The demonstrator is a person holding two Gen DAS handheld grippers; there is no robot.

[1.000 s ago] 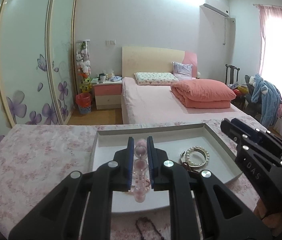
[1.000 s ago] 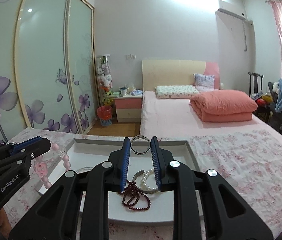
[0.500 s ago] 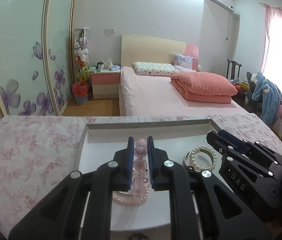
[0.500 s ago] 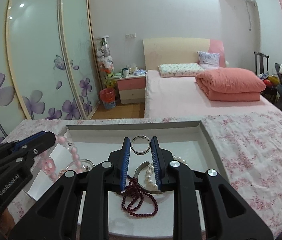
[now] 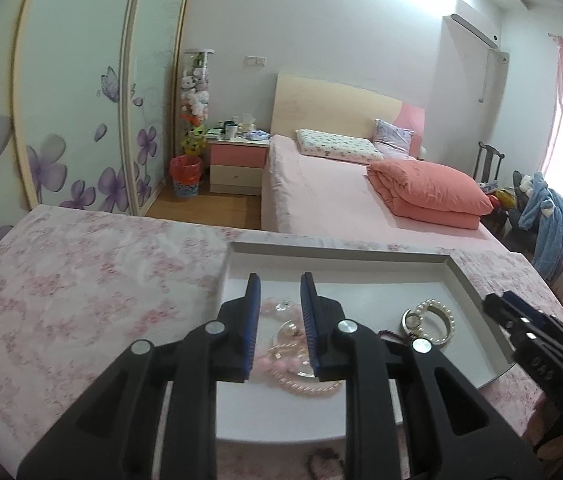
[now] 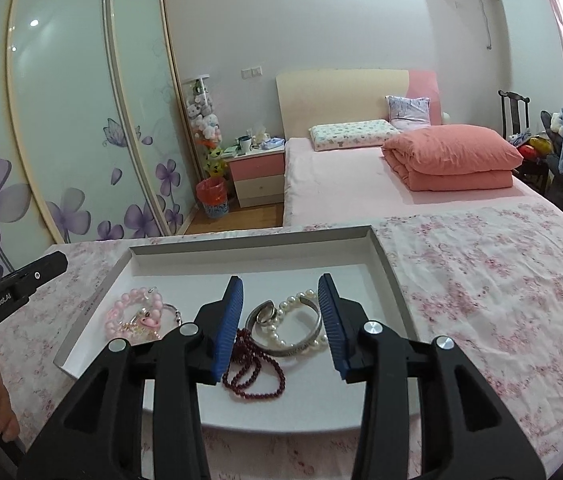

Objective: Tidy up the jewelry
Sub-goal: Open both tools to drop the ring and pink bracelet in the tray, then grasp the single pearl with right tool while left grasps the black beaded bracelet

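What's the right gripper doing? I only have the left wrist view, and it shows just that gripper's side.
Observer: The right gripper has just been opening its jaws. They stand apart and its pads press on nothing. The jewelry lies on the white tray beyond them.
Operator: Anything in that tray I can barely see from here?
Observer: Yes, a dark red bead strand lies looped in the tray's near part. Its far end rests against the silver-and-pearl bangle.
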